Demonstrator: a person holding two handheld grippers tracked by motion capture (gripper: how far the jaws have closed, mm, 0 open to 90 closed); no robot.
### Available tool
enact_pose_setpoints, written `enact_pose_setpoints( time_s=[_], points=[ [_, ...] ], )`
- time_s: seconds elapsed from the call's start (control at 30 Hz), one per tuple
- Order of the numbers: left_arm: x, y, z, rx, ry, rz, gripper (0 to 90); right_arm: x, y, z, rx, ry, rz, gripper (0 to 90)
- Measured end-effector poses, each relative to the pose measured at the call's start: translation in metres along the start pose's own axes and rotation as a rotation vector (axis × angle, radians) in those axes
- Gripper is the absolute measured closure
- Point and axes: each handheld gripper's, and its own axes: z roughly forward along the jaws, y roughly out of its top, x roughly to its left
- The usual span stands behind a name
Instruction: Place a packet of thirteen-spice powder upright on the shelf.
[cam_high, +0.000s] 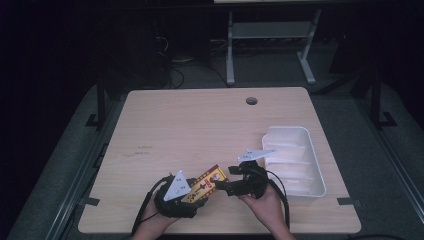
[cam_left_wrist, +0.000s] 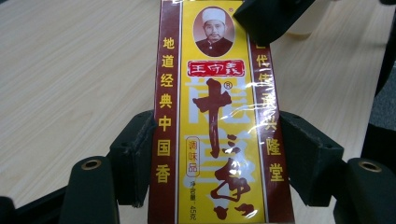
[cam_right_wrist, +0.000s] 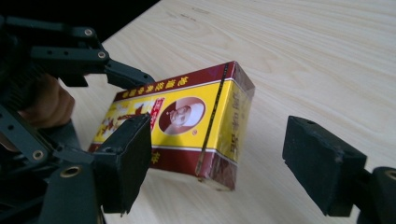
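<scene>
A yellow and maroon packet box (cam_high: 207, 181) with Chinese print and a small portrait is held just above the table's near edge. My left gripper (cam_high: 196, 194) is shut on it, one pad on each long side (cam_left_wrist: 217, 121). In the left gripper view the pads (cam_left_wrist: 135, 158) press its maroon edges. My right gripper (cam_high: 223, 187) stands open at the box's far end. In the right gripper view the box (cam_right_wrist: 187, 119) lies between that gripper's (cam_right_wrist: 224, 158) spread jaws, with the right pad (cam_right_wrist: 322, 163) clear of it. The left gripper's jaw (cam_right_wrist: 121, 74) shows behind the box.
A white plastic tray (cam_high: 314, 165) with dividers stands at the right side of the wooden table (cam_high: 200, 125). A round cable hole (cam_high: 251, 101) sits near the far edge. Both hands rest close to the front edge. Dark floor and a desk frame lie beyond.
</scene>
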Motion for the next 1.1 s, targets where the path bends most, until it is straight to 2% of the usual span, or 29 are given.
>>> enact_pose_setpoints(
  time_s=[0.03, 0.13, 0.3, 0.6, 0.8, 0.9, 1.1],
  points=[
    [-0.001, 0.000, 0.000, -0.006, 0.003, 0.003, 32.6, 0.000, 0.000, 0.000, -0.003, 0.018, 0.015, 25.0],
    [-0.003, 0.001, 0.000, -0.011, 0.012, 0.011, 32.6, 0.000, 0.000, 0.001, -0.004, 0.031, 0.022, 26.7],
    [-0.004, 0.001, 0.000, -0.019, 0.016, 0.012, 32.6, 0.003, -0.001, 0.004, 0.003, 0.079, 0.034, 33.7],
    [-0.003, 0.001, 0.001, -0.014, 0.012, 0.005, 32.5, 0.005, -0.001, 0.005, 0.003, 0.069, 0.042, 34.9],
    [-0.002, 0.000, 0.006, 0.014, 0.013, 0.003, 32.4, 0.009, -0.001, 0.001, -0.033, 0.052, 0.022, 44.5],
    [-0.001, 0.000, 0.008, 0.022, -0.005, -0.014, 32.4, 0.011, -0.001, 0.000, -0.048, 0.077, 0.019, 50.0],
    [-0.003, 0.000, 0.010, 0.029, 0.004, -0.005, 32.3, 0.015, 0.000, 0.000, -0.059, 0.090, 0.002, 55.7]
  ],
)
